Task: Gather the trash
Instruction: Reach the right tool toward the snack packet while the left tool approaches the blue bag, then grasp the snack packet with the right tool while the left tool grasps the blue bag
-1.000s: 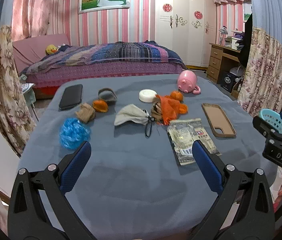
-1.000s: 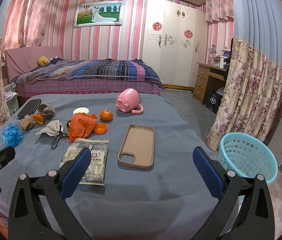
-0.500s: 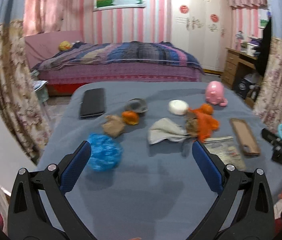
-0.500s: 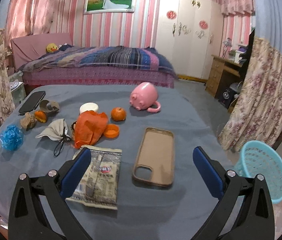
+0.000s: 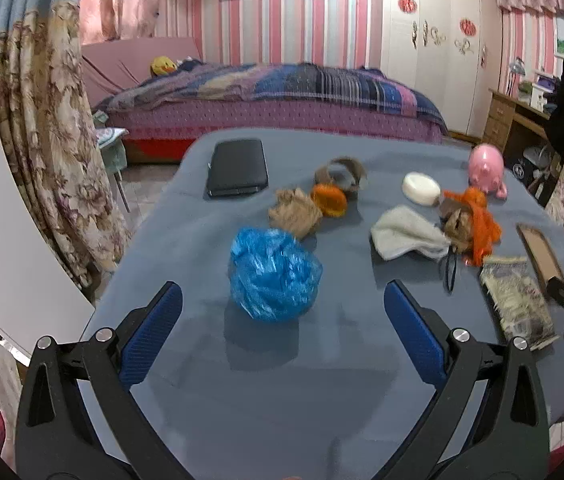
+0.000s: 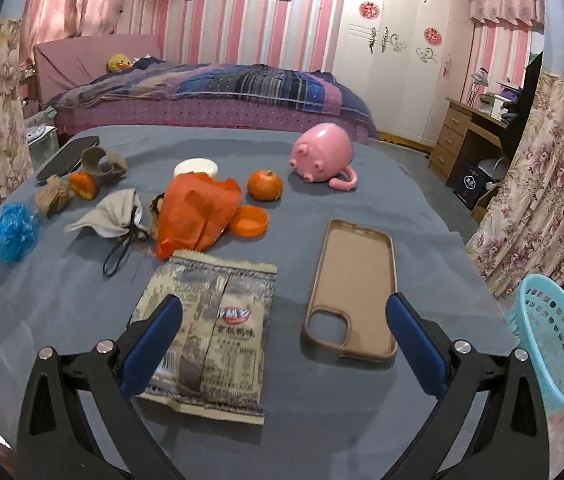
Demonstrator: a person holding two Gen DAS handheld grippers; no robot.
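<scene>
Blue crumpled plastic ball (image 5: 274, 275) sits right ahead of the left gripper (image 5: 282, 334), jaws spread wide; right gripper (image 6: 284, 338) hangs released over the snack wrapper (image 6: 209, 328), nothing held

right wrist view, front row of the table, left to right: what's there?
blue plastic wad → grey cloth pouch → snack wrapper → phone case → blue basket, off the table's right edge.
</scene>
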